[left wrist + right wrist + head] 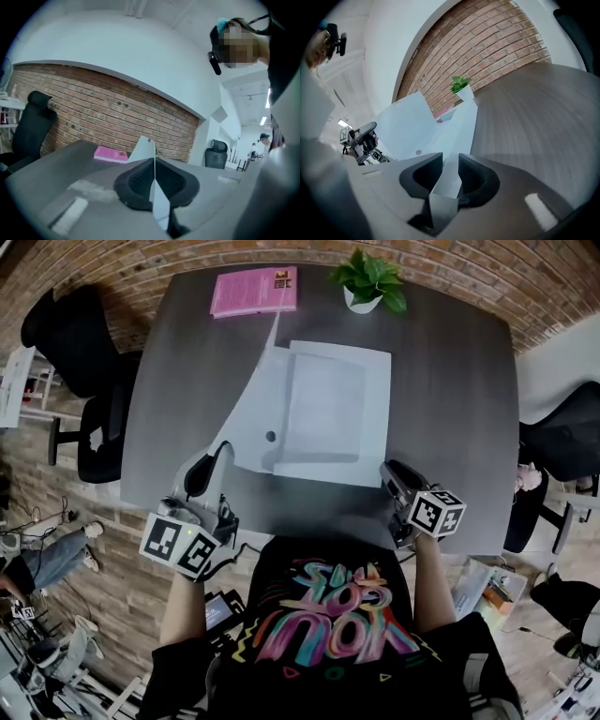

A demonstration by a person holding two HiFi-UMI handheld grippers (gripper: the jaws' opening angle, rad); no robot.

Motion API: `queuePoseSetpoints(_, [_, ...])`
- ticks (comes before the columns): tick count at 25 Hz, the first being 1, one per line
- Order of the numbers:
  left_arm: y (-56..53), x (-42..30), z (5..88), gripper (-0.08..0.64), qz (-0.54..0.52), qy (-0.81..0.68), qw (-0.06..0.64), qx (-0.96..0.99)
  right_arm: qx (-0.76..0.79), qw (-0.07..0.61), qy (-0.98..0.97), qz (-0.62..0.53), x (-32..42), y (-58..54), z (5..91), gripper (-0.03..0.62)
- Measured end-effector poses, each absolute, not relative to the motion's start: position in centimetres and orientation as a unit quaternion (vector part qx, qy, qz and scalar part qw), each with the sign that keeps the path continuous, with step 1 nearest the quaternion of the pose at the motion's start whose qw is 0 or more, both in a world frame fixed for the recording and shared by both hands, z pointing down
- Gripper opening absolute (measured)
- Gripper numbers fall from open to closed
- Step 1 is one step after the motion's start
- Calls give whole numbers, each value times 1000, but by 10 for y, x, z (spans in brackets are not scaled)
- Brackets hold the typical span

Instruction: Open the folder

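A pale blue folder (328, 409) lies open on the dark grey table (450, 381). Its front cover (248, 418) is lifted and swung out to the left, standing at a slant. My left gripper (217, 451) is shut on the cover's near corner. In the left gripper view the cover (143, 150) shows as a thin sheet pinched edge-on between the left gripper's (153, 174) pads. My right gripper (387, 470) is at the folder's near right corner. In the right gripper view that corner of the folder (457, 126) sits between the right gripper's (450, 176) pads, which press on it.
A pink book (254, 292) and a small potted plant (367, 282) sit at the table's far edge. Black office chairs stand to the left (80, 352) and right (562, 442) of the table. A brick wall runs behind it.
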State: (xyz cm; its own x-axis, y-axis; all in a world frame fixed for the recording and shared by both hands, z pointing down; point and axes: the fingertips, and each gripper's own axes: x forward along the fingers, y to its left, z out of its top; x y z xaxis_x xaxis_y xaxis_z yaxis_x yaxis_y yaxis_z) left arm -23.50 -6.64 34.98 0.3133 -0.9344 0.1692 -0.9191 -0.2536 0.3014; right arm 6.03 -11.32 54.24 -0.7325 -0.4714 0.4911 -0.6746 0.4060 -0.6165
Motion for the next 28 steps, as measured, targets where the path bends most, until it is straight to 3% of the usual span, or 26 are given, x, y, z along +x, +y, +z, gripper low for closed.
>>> queuePoseSetpoints(14, [-41, -346, 398, 5, -17, -695, 211, 687, 356, 135, -832, 404, 56, -112, 540, 109])
queuePoseSetpoints(28, [-35, -361, 411, 20, -7, -709, 220, 670, 364, 136, -831, 398, 56, -113, 540, 110])
